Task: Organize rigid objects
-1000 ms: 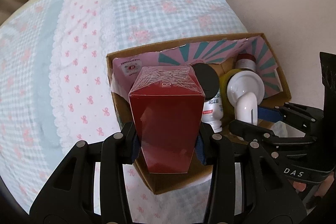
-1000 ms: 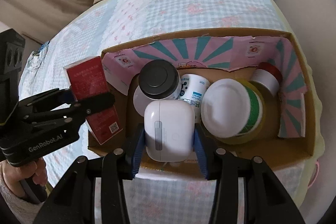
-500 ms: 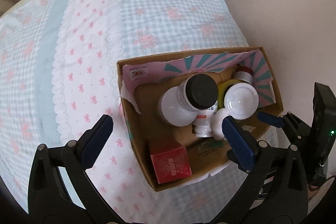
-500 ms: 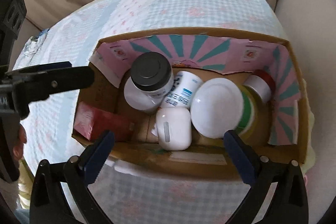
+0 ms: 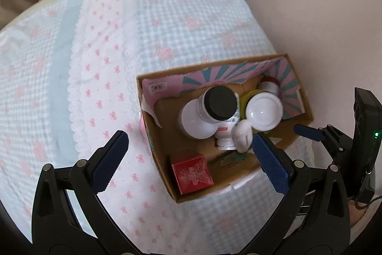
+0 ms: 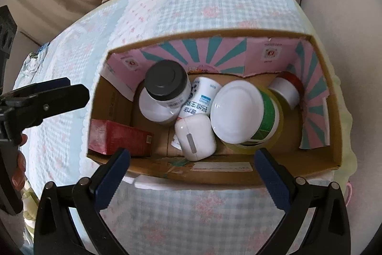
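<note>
The open brown cardboard box with a pink-and-teal striped lining (image 6: 214, 173) sits on the blue-and-pink gingham quilt (image 5: 71, 63), near its edge, and holds all the rigid items in view. A red rectangular carton (image 6: 119, 139) lies on its side in the near-left corner, apart from the rest. A white rounded plastic earbud case (image 6: 194, 136) rests near the front wall, touching a wide jar with a white lid and green label (image 6: 241, 115). Behind them a white bottle with a black cap (image 6: 164, 92) leans against a small white bottle with blue print (image 6: 199, 99), and a small red-capped white jar (image 6: 286, 87) is tucked in the far-right corner. The left gripper (image 5: 188, 160) hovers over the box with its jaws wide and empty; the right gripper (image 6: 189, 179) hangs at the front wall, equally wide and empty. The bottles look loosely stacked, so a nudge to the box could probably topple them, and the soft quilt beneath may let the box tip or slide toward the edge.
</note>
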Motion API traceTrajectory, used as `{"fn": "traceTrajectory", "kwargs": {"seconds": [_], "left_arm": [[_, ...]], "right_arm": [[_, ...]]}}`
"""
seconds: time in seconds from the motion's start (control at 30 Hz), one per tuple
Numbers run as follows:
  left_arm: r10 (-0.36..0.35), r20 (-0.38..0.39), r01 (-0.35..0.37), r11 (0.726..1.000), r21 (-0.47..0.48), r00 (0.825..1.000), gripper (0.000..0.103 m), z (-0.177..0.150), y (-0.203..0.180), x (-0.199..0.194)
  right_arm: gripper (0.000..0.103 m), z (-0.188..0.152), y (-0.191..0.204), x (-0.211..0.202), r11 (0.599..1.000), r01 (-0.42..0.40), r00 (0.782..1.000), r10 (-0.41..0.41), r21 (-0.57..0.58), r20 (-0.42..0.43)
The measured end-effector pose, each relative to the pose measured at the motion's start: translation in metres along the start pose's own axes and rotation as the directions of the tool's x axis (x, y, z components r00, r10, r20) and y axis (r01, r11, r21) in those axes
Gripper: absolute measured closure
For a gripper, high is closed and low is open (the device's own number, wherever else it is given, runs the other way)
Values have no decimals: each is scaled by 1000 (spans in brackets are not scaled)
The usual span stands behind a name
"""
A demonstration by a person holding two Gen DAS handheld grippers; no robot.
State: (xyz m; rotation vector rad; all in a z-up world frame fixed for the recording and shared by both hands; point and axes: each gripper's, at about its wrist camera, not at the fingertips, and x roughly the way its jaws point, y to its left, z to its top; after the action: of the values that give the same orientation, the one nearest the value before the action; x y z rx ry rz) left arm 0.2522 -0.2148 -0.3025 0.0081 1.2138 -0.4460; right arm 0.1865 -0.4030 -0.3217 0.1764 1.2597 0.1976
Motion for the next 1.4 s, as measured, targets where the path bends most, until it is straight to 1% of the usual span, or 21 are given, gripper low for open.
{"fn": "traceTrajectory", "kwargs": {"seconds": [0.13, 0.23, 0.27, 0.33, 0.4, 0.43, 0.53, 0.6, 0.67, 0.77, 0.9, 0.93, 1.07, 1.17, 1.2, 1.33, 1.4], "left_arm": [[1, 52, 0, 1000, -12, 999, 0, 2, -2, -47], [-1, 101, 4, 1000, -26, 995, 0, -1, -3, -92], [4, 121, -1, 1000, -28, 993, 0, -5, -2, -112], [10, 147, -5, 999, -33, 989, 0, -9, 0, -140], [33, 180, -26, 999, -39, 983, 0, -18, 8, -178], [41, 191, -34, 999, -41, 981, 0, -21, 11, -190], [77, 240, -68, 997, -48, 968, 0, -35, 25, -240], [107, 276, -96, 994, -53, 955, 0, -46, 33, -271], [144, 315, -132, 989, -58, 938, 0, -59, 39, -303], [179, 357, -159, 984, -82, 917, 0, -77, 45, -337], [199, 393, -169, 979, -109, 898, 0, -101, 49, -366], [215, 404, -184, 976, -115, 889, 0, -108, 49, -374], [243, 441, -207, 970, -129, 864, 0, -130, 46, -390], [261, 465, -228, 965, -127, 846, 0, -140, 43, -400], [265, 469, -234, 964, -125, 843, 0, -143, 41, -402], [273, 487, -242, 962, -128, 830, 0, -144, 35, -408], [276, 489, -245, 961, -128, 827, 0, -143, 32, -409]], "right_arm": [[0, 6, 15, -36, 1000, 20, 999, -20, -6, 44], [0, 11, 29, -72, 999, 46, 996, -46, 0, 82], [0, 12, 35, -85, 999, 51, 994, -51, 9, 99], [0, 15, 50, -113, 998, 66, 989, -68, 19, 128], [0, 16, 67, -140, 996, 87, 984, -88, 16, 154], [0, 17, 76, -151, 995, 94, 982, -95, 13, 165], [0, 17, 106, -187, 992, 129, 971, -126, -3, 204], [0, 17, 127, -211, 989, 147, 961, -141, -8, 239], [0, 14, 148, -233, 988, 152, 952, -145, -3, 269], [0, 8, 174, -261, 988, 153, 939, -145, -2, 313], [0, -2, 204, -285, 982, 187, 916, -167, -19, 365], [0, -5, 208, -288, 981, 194, 911, -171, -24, 374], [0, -21, 224, -301, 974, 223, 891, -188, -37, 414], [0, -32, 231, -307, 970, 240, 878, -200, -39, 434], [0, -35, 233, -309, 967, 251, 871, -210, -35, 445], [0, -41, 234, -314, 972, 233, 868, -196, -25, 456], [0, -42, 234, -315, 971, 239, 864, -199, -29, 462]]}}
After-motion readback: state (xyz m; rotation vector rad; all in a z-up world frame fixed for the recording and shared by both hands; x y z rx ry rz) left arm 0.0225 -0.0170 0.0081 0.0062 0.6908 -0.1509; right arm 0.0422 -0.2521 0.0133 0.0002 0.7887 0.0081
